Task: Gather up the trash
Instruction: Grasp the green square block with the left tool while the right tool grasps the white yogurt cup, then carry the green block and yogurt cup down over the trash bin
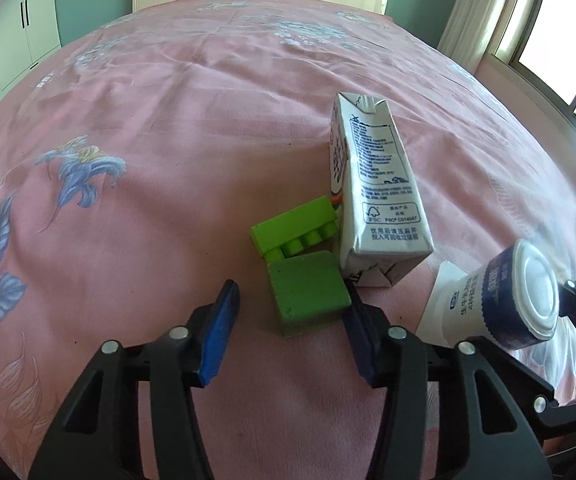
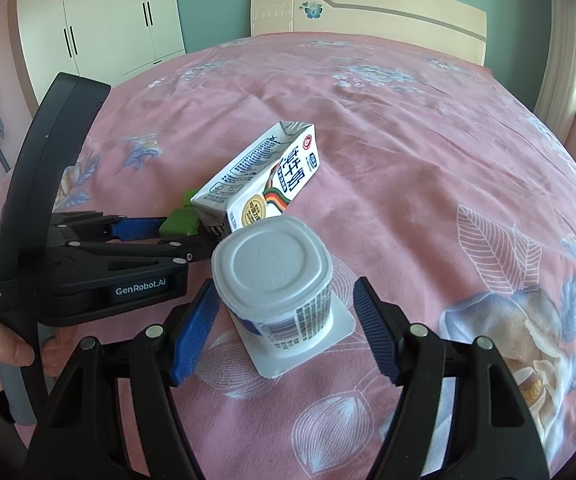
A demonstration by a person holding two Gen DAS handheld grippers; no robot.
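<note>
The left gripper [image 1: 292,320] stands partly open around a dark green block [image 1: 308,296]: its right pad touches the block's side, while the left pad stands clear. Just beyond lies a bright green toy brick [image 1: 296,226], and beside it a milk carton [image 1: 376,188] on its side on the pink bedsheet [image 1: 168,120]. The right gripper [image 2: 284,332] is open with an upside-down yogurt cup [image 2: 276,280] between its pads; neither pad presses on it. A hand [image 2: 0,354] grips the left gripper's handle.
</note>
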